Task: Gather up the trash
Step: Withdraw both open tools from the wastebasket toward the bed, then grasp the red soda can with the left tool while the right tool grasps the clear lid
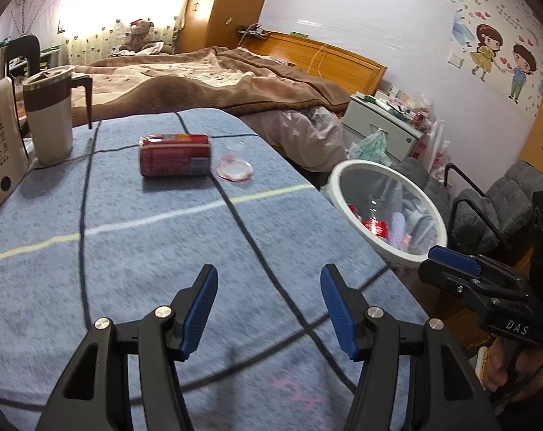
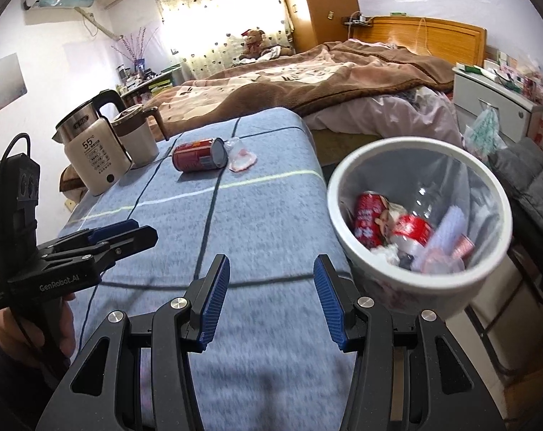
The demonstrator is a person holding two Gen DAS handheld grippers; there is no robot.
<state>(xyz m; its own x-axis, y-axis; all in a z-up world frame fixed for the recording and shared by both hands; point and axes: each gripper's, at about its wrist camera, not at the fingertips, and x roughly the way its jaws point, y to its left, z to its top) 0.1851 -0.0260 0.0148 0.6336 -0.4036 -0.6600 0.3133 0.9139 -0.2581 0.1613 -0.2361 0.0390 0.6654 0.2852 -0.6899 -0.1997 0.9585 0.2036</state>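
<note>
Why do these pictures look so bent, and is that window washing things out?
Left wrist view: fisheye lens bows the table; the window glares white. Right wrist view: same curving, dark corners, slight blur on the bin.

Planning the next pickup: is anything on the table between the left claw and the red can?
Nothing visible: only bare blue cloth lies between the open left claw and the red can. The plastic wrapper lies just beside the can.
</note>
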